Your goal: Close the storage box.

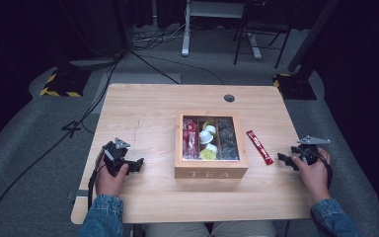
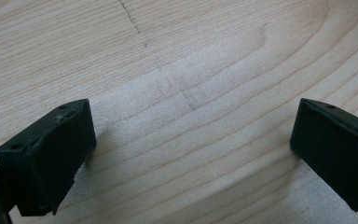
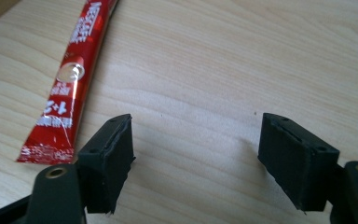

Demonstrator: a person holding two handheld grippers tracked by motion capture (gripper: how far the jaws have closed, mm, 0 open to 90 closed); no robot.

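A wooden tea box [image 1: 211, 173] marked TEA stands in the middle of the table, its three compartments holding red sachets, white and yellow pods and dark packets. A red coffee stick sachet [image 1: 259, 146] [image 3: 72, 77] lies flat just right of the box. My right gripper [image 1: 282, 159] [image 3: 196, 158] rests open on the table beside the sachet's near end, nothing between its jaws. My left gripper [image 1: 137, 164] [image 2: 191, 154] sits open on bare wood left of the box, jaws pointing towards it.
The light wooden table [image 1: 148, 103] has a round cable hole [image 1: 229, 98] at the back. Cables, a yellow-black striped stand base [image 1: 61, 84] and chair legs lie on the grey floor beyond the far edge.
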